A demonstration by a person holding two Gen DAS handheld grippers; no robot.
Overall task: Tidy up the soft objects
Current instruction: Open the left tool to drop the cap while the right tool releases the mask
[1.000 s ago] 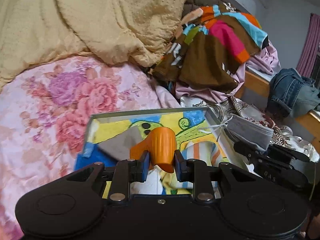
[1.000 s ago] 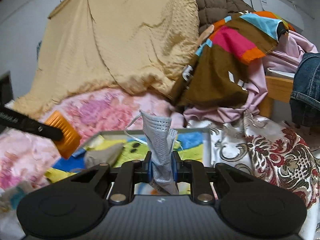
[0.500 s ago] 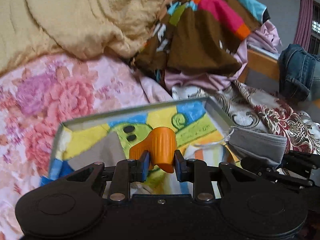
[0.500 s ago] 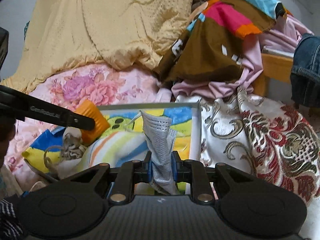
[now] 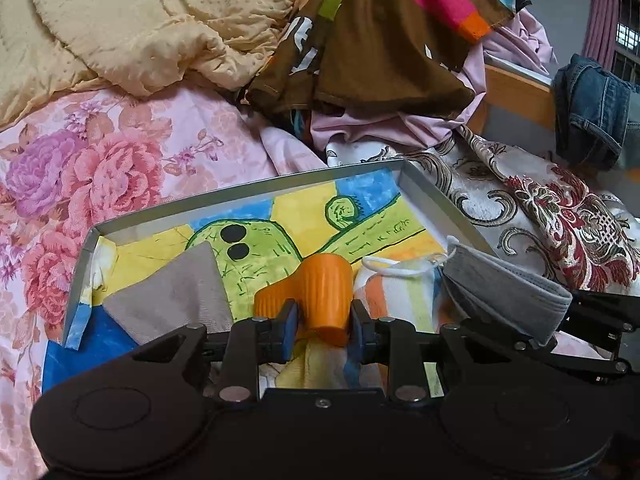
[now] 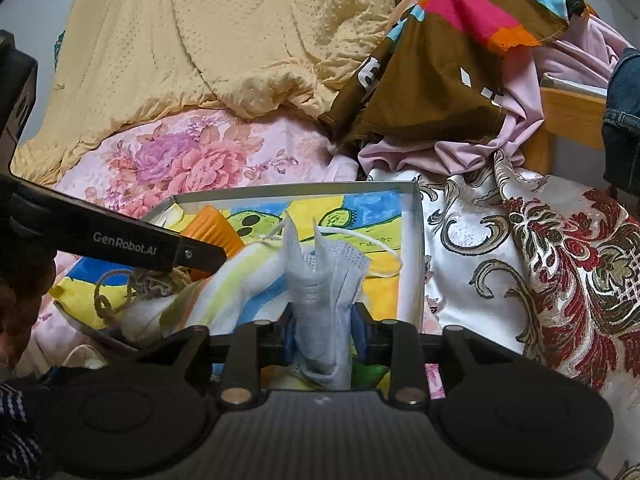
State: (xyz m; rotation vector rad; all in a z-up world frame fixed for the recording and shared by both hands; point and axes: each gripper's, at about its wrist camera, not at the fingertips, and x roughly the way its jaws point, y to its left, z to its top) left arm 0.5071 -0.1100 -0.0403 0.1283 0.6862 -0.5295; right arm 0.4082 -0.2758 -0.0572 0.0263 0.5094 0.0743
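Observation:
A shallow grey tray (image 5: 248, 196) lined with a bright cartoon cloth lies on the bed. My left gripper (image 5: 322, 330) is shut on a ribbed orange plastic cup (image 5: 324, 292), held low over the tray's middle. From the right wrist the cup (image 6: 210, 228) shows at the tray's left, behind a left finger (image 6: 140, 244). The jaws of my right gripper (image 6: 322, 332) are opening. A folded grey face mask (image 6: 324, 280) stands loosely between them, over the tray's right side. The mask (image 5: 504, 292) lies across the tray's right wall.
In the tray lie a grey cloth (image 5: 172, 296), a striped cloth (image 6: 256, 280) and a tangle of cord (image 6: 148, 284). A yellow blanket (image 5: 160, 20), a brown patchwork garment (image 5: 380, 60) and pink clothes are piled behind. Brocade fabric (image 6: 540, 260) covers the right; jeans (image 5: 592, 112) hang beyond.
My left gripper came down and closer over the tray, still holding the orange cup. My right gripper sank a little and its jaws widened around the mask, which spread out between them.

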